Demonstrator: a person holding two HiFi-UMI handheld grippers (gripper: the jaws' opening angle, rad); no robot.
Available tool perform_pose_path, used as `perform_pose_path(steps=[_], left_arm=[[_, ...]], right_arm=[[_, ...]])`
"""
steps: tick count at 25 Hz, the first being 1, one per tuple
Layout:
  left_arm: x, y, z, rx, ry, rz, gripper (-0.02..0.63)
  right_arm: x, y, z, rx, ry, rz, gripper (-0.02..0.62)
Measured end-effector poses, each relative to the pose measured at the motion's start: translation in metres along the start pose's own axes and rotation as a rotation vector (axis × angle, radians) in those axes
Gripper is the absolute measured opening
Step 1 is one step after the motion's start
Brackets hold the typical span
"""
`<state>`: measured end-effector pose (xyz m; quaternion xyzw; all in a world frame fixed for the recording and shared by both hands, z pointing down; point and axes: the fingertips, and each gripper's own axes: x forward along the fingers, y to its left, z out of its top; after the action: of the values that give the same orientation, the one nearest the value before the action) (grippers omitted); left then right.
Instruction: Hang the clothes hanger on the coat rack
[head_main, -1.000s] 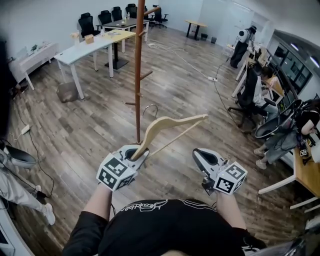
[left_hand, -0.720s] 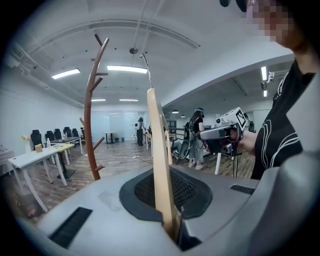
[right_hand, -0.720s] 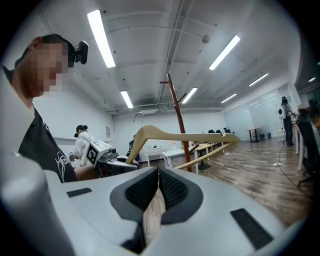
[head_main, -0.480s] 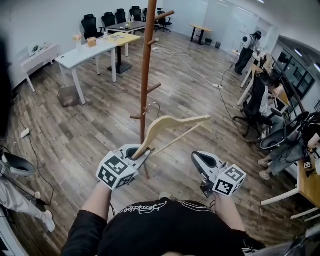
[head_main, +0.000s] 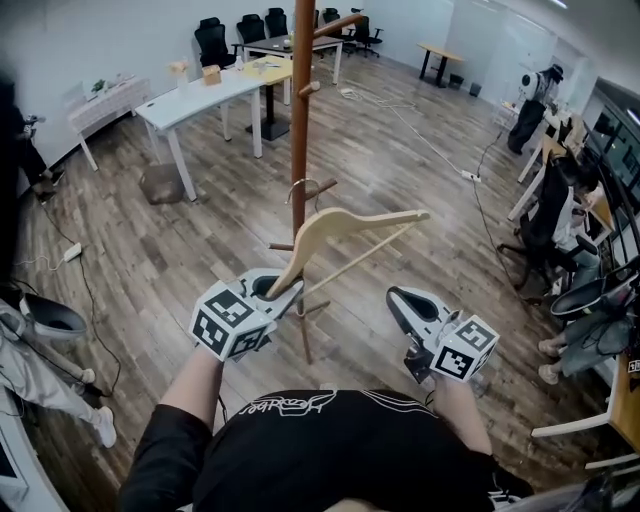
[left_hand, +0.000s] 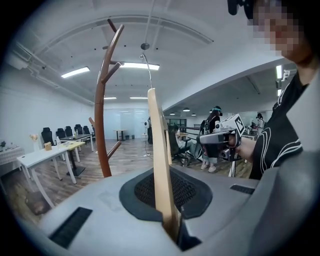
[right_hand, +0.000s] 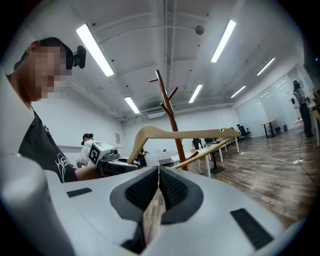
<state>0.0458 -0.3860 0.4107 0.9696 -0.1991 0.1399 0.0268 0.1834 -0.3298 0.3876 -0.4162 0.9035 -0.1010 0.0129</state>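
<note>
While L claw (head_main: 286, 296) grips hanger (head_main: 352, 218), coat rack (head_main: 301, 130) stands nr.

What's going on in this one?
A person faces a wooden coat rack with a claw in each hand. The left claw is shut on one end of a wooden clothes hanger, held up close to the rack's pole. The right claw is shut and empty. The hanger is not yet on a peg.
</note>
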Motion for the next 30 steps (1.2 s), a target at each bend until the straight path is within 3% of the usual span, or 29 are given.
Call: perform_pose_path(steps=[14,30], left_arm=[[0.038,0.068,0.08,0.074,-0.027,0.041,0.011],[0.053,0.135,0.117,0.055,-0.045,0.104,0.011]], right_arm=[[0.053,-0.081,0.045,-0.018,-0.025,0.105,0.04],[0.088,-0.128,0.043,-0.009,0.0,0.187,0.04]])
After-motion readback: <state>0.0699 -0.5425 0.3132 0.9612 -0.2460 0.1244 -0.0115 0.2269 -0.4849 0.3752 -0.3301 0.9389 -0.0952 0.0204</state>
